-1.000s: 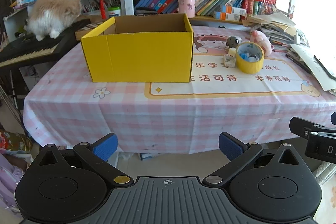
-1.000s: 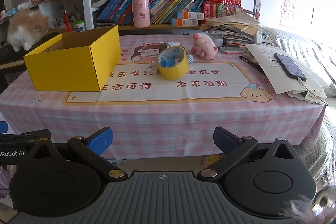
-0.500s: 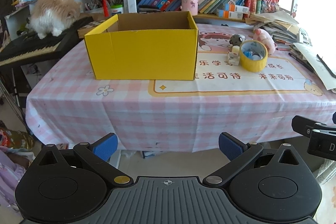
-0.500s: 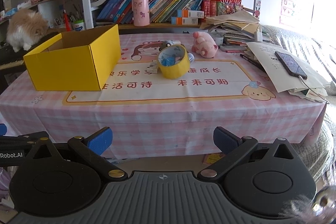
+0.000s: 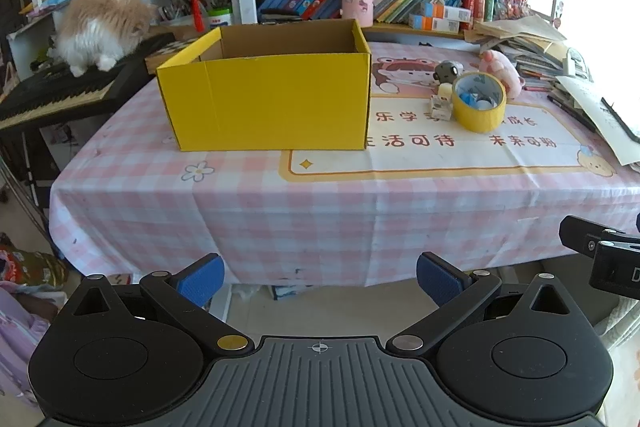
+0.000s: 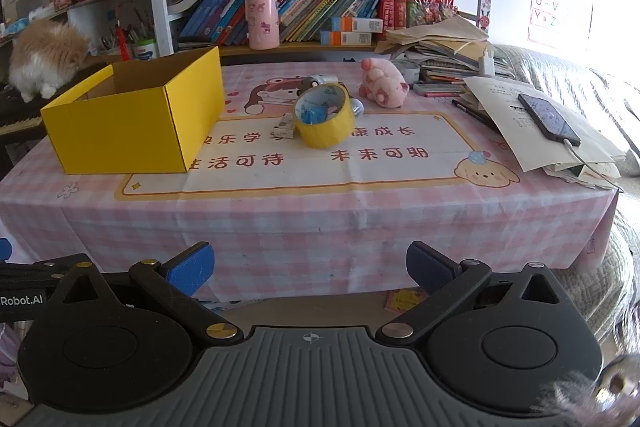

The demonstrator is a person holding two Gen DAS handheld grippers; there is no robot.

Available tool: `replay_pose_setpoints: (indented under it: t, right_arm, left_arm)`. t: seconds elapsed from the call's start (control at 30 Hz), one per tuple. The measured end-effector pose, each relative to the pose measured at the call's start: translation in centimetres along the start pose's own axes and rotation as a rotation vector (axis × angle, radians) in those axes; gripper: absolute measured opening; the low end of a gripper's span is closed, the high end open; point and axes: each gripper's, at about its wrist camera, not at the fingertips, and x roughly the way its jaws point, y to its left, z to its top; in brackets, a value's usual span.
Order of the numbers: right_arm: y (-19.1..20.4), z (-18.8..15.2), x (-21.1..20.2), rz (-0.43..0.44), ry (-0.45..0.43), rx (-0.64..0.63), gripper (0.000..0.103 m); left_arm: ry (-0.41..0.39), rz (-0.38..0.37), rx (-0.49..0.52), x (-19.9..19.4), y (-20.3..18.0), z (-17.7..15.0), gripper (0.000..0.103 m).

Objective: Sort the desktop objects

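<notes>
Right wrist view: nothing is sorted; tape [image 6: 324, 121] and pig [image 6: 382, 83] are seen beside the empty-looking box [image 6: 136, 115]; both grippers' fingers [image 6: 190, 265] are spread apart.

Each gripper, left [image 5: 319, 275] and right [image 6: 308, 265], is matte black plastic: a ribbed grey centre plate with a small crosshair mark, two round discs at 4 and 8 o'clock, brass and silver rivets (one each), and blue-padded fingertips [image 5: 202, 277].
</notes>
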Motion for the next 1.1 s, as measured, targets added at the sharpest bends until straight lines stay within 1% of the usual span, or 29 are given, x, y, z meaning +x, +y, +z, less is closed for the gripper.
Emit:
replay_pose_setpoints:
  t: [0.6, 1.1]
  right_arm:
    - [-0.86, -0.20, -0.87, -0.016, -0.005, 0.016, 0.103]
    - [-0.61, -0.23, -0.38, -0.010, 0.010, 0.016, 0.103]
  left_arm:
    - [-0.003, -0.021, 0.023, -0.56, -0.83, 0.05, 0.103]
    - [0.004, -0.023, 0.023, -0.45, -0.75, 0.19, 0.103]
